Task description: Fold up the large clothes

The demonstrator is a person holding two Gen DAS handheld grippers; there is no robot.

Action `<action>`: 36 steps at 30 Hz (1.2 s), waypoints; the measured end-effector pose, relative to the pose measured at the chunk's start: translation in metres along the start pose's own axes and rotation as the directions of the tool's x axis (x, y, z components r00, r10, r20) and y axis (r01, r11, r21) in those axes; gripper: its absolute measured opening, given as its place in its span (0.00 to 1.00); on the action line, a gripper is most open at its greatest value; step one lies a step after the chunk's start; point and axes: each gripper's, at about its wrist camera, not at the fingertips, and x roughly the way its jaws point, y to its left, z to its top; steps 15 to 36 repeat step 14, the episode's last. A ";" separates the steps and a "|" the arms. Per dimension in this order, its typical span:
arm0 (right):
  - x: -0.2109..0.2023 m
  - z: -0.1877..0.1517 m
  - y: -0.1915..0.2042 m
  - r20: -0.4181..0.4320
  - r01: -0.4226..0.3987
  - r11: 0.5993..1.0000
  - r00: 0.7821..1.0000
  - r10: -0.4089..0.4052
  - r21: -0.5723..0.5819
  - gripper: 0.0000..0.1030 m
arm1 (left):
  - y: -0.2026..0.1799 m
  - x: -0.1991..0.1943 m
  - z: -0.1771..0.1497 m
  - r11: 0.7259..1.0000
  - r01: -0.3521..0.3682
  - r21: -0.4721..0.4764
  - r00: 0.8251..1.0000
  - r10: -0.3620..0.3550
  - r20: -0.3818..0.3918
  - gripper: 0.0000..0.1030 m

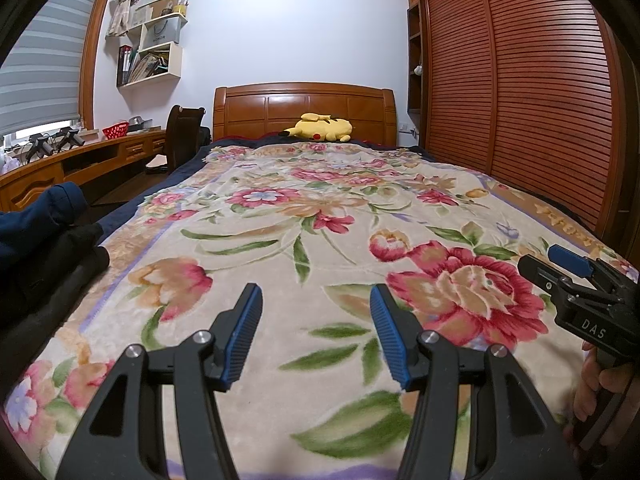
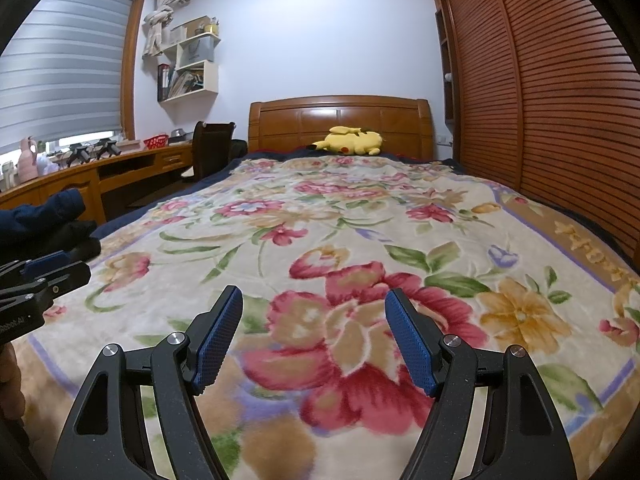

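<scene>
Left gripper hovered half open and empty over floral blanket, right gripper gaped wider, empty, dark clothes heaped at bed's left edge, untouched

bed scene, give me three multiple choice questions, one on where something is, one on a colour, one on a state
1. Where does the yellow plush toy lie?
A. at the wooden headboard
B. on the desk
C. between the fingers

2. What colour are the ribbed pads on the left gripper fingers?
A. red
B. blue
C. white

3. How is the right gripper?
A. shut on dark cloth
B. shut with nothing in it
C. open with nothing in it

Key: 1 A, the toy rests at the far end of the floral blanket, against the headboard. 2 B, both pads show blue. 3 C, only blanket shows in the gap, and the pile of dark clothes lies apart at the left edge.
</scene>
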 end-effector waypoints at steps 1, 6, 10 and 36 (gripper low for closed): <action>0.000 0.000 0.000 0.000 0.000 1.000 1.000 0.000 0.000 0.73 | 0.000 0.000 0.000 1.000 0.000 0.001 1.000 0.000 0.000 0.54; 0.000 0.000 0.000 0.001 0.000 1.000 1.000 0.000 0.001 0.73 | -0.001 0.000 -0.001 1.000 0.001 0.001 1.000 -0.001 0.000 0.54; 0.001 -0.002 -0.001 0.001 0.000 1.000 1.000 0.000 0.001 0.73 | 0.000 0.000 0.000 1.000 0.001 0.001 1.000 -0.001 0.001 0.54; 0.001 -0.001 -0.001 0.001 0.000 1.000 1.000 0.000 0.002 0.73 | 0.001 0.000 0.000 1.000 0.000 0.000 1.000 0.000 0.001 0.54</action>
